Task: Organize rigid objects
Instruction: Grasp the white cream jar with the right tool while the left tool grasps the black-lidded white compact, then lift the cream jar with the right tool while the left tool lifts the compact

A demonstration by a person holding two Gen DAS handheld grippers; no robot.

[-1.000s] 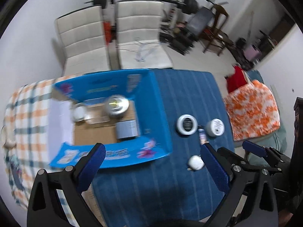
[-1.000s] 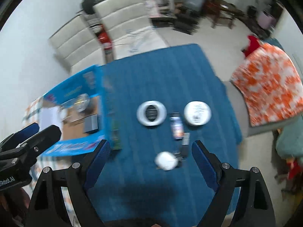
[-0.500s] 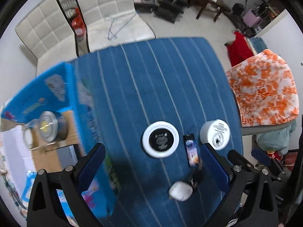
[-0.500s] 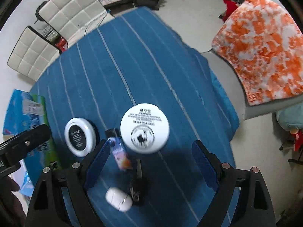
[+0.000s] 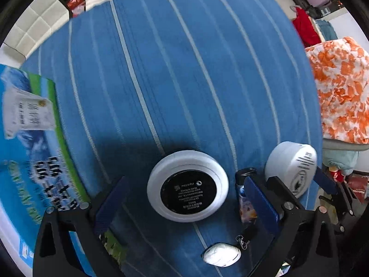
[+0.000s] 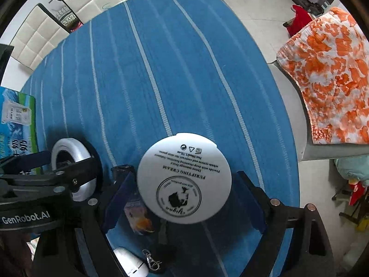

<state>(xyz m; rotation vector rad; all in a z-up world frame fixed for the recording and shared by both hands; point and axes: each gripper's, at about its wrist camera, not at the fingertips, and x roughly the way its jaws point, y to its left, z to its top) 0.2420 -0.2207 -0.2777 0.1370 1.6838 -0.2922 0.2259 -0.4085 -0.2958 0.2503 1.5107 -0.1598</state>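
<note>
The left gripper (image 5: 184, 204) stood wide open around the black-centred white jar (image 5: 188, 185) on the counter (image 5: 161, 69); the right gripper (image 6: 182, 202), equally wide, straddled the cream jar (image 6: 184, 177).

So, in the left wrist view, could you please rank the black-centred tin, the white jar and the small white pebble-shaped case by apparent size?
1. Black-centred tin, largest.
2. White jar, partly hidden by a finger, so unsure.
3. White case, smallest, though nearest the camera.

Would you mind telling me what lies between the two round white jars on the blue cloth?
A small dark tube with a colourful label lies between the black-centred jar and the cream jar, clearest in the left wrist view.
</note>
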